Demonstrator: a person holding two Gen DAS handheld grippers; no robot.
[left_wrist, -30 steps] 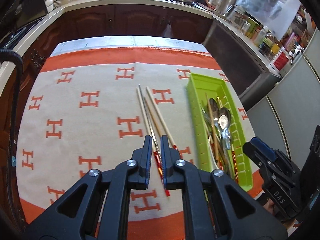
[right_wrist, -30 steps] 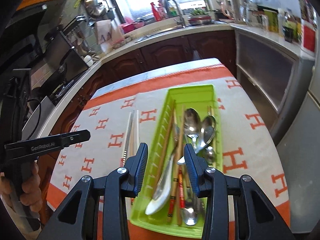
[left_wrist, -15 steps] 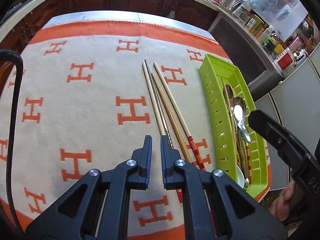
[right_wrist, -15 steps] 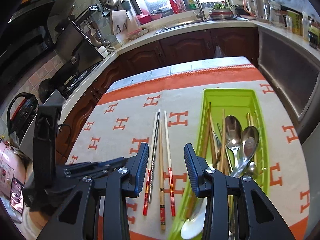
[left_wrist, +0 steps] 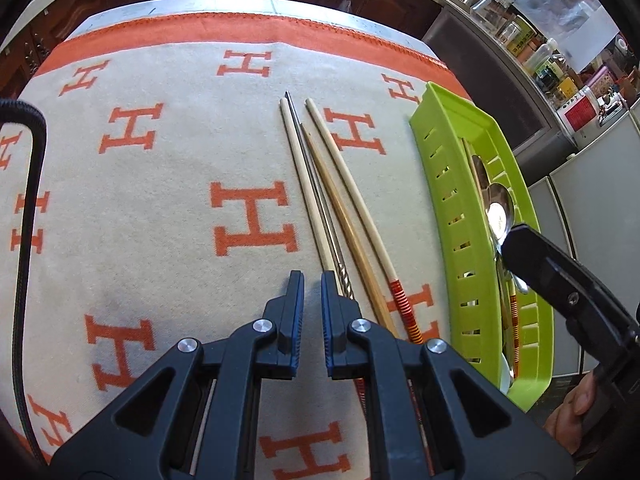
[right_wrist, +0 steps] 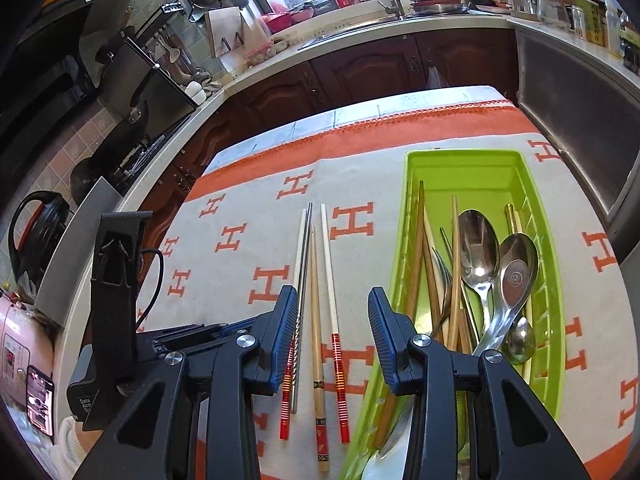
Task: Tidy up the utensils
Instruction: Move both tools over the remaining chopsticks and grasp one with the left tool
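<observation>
Several chopsticks [left_wrist: 332, 200] lie side by side on the orange-and-beige H-pattern cloth [left_wrist: 160, 200]; two have red banded ends, one is metal. They also show in the right wrist view [right_wrist: 316, 280]. A green utensil tray [right_wrist: 548, 264] to their right holds spoons [right_wrist: 480, 256], a fork and more chopsticks; its wall shows in the left wrist view [left_wrist: 452, 184]. My left gripper [left_wrist: 312, 280] is nearly shut and empty, just left of the chopsticks' near ends. My right gripper [right_wrist: 334, 304] is open and empty, above the chopsticks' handle ends.
The cloth covers a table with dark wooden cabinets [right_wrist: 360, 76] and a counter with a sink [right_wrist: 376, 12] behind. A stove and kettle [right_wrist: 36, 224] stand at the left. Jars [left_wrist: 560, 64] line the right counter.
My right gripper has moved left from over the tray to over the loose chopsticks. My left gripper has moved lower and closer to the cloth, to the left of the chopsticks.
</observation>
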